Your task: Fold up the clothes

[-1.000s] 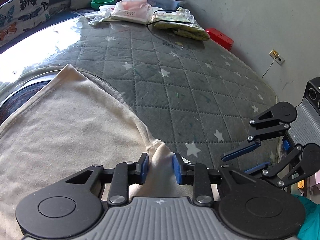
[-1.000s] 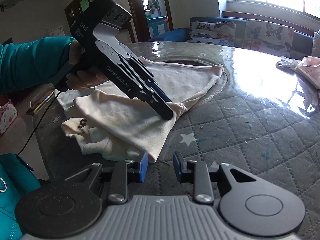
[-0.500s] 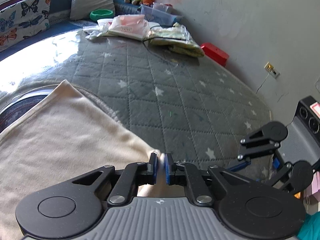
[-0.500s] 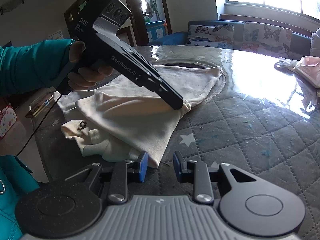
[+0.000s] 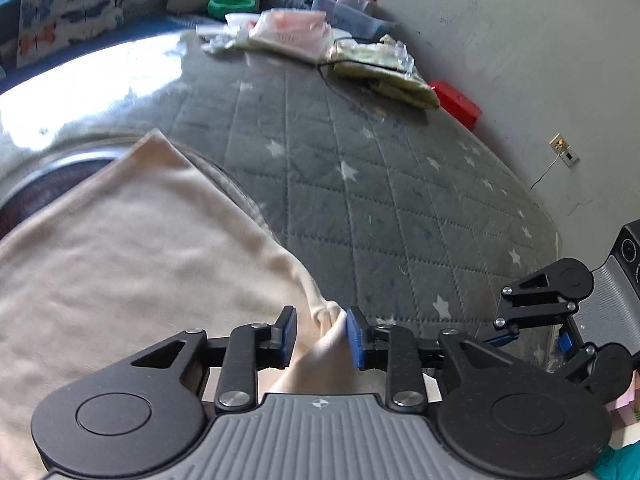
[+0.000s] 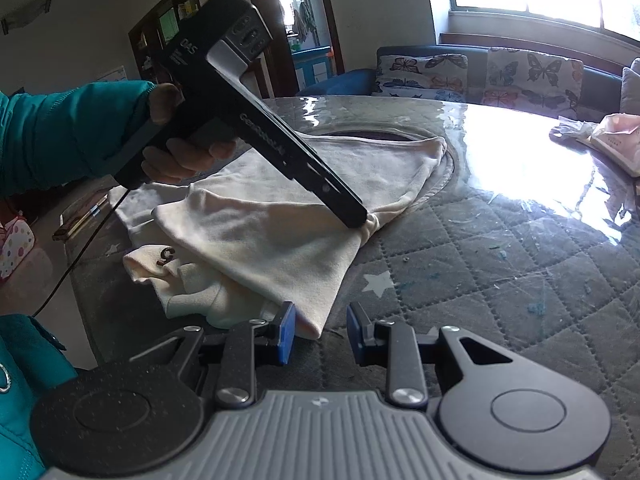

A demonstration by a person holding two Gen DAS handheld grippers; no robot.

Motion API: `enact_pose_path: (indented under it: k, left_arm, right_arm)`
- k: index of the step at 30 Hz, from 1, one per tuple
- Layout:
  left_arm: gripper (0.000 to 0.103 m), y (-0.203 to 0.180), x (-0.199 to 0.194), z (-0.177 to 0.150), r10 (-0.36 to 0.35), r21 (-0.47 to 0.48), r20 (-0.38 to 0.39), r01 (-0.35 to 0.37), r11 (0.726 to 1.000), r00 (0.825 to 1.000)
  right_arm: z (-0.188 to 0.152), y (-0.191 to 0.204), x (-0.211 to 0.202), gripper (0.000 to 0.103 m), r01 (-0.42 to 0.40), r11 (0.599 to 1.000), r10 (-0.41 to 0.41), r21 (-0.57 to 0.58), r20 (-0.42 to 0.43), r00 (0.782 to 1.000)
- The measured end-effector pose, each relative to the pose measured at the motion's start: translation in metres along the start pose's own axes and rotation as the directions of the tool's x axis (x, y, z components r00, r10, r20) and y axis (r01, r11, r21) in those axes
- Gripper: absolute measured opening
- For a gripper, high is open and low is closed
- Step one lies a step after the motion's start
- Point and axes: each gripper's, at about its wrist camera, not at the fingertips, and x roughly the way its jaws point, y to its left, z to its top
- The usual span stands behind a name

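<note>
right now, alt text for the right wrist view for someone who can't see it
The left hand-held gripper, held by a hand in a teal sleeve, presses its tip on a bunched edge of a cream garment half folded on a grey star-quilted table. In the foreground the right hand-held gripper is open at the garment's near corner. Butterfly cushions sit under a bright window.

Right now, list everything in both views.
shirt: one, cream, folded on table's near side.
table: one, grey quilted star cover under clear sheet.
bags: several, pink and pale, far edge.
box: one, red, by wall.
bowl: one, green, on couch.
cushions: several, butterfly print, on blue couch.
left tongs: black, blue pads, open around bunched shirt edge.
right tongs: black, blue pads, open at shirt's near corner.
</note>
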Motion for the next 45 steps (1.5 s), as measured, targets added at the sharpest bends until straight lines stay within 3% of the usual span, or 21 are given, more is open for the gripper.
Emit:
enact_pose_path:
  k: [1, 3, 5, 10, 15, 20, 25, 27, 29, 32, 40, 45]
  left_arm:
    - [0.027, 0.0, 0.002, 0.0, -0.011, -0.004, -0.003, 0.011, 1.0, 1.0]
    - [0.015, -0.001, 0.005, 0.0, -0.018, 0.003, -0.003, 0.018, 1.0, 1.0]
    - [0.013, -0.002, 0.004, 0.001, -0.017, -0.003, 0.018, 0.017, 1.0, 1.0]
    - [0.013, 0.003, -0.001, 0.005, -0.047, -0.03, 0.067, 0.049, 0.998, 0.997]
    - [0.015, 0.005, 0.009, 0.005, -0.056, -0.027, 0.051, 0.057, 0.998, 0.997]
    - [0.032, 0.005, 0.002, 0.003, -0.044, -0.018, 0.049, 0.045, 0.999, 0.998]
    - [0.03, 0.007, -0.001, -0.004, -0.033, -0.003, 0.037, 0.033, 0.999, 0.999]
    - [0.024, 0.007, 0.0, -0.007, -0.038, 0.006, 0.035, 0.038, 0.999, 0.999]
    - [0.014, 0.004, 0.001, -0.008, -0.046, 0.023, 0.041, 0.045, 0.999, 0.998]
    - [0.01, -0.001, -0.001, -0.007, -0.044, 0.05, 0.062, 0.041, 0.998, 0.997]
    - [0.01, -0.003, 0.007, 0.002, -0.061, 0.045, 0.104, 0.056, 0.997, 0.993]
    - [0.02, 0.001, 0.013, 0.004, -0.03, 0.04, 0.107, 0.026, 0.999, 0.994]
  right_arm:
    - [0.0, 0.001, 0.0, 0.028, -0.002, 1.0, 0.002, -0.004, 0.001, 1.0]
    - [-0.001, 0.002, 0.001, 0.028, -0.001, 1.0, 0.001, -0.011, 0.0, 1.0]
    - [-0.001, 0.002, 0.002, 0.028, 0.001, 1.0, -0.001, -0.011, -0.004, 1.0]
    - [-0.003, 0.001, 0.005, 0.027, 0.009, 1.0, -0.009, -0.005, -0.009, 1.0]
    - [-0.003, 0.002, 0.001, 0.027, 0.017, 1.0, -0.017, 0.001, 0.004, 1.0]
    - [0.003, 0.006, -0.001, 0.027, 0.02, 1.0, -0.019, -0.017, 0.024, 1.0]
    - [0.005, 0.01, 0.007, 0.027, 0.011, 0.999, -0.01, -0.049, 0.014, 1.0]
    - [0.005, 0.012, 0.01, 0.022, 0.015, 0.999, -0.015, -0.052, 0.006, 1.0]
    - [0.005, 0.012, 0.009, 0.011, 0.014, 0.999, -0.014, -0.047, 0.011, 1.0]
    - [0.005, 0.011, 0.006, 0.006, 0.022, 0.999, -0.022, -0.038, 0.023, 1.0]
    - [0.002, 0.011, -0.001, 0.004, 0.059, 0.998, -0.059, -0.016, 0.032, 0.998]
    - [-0.001, 0.009, -0.001, 0.004, 0.086, 0.996, -0.086, 0.004, 0.015, 0.996]
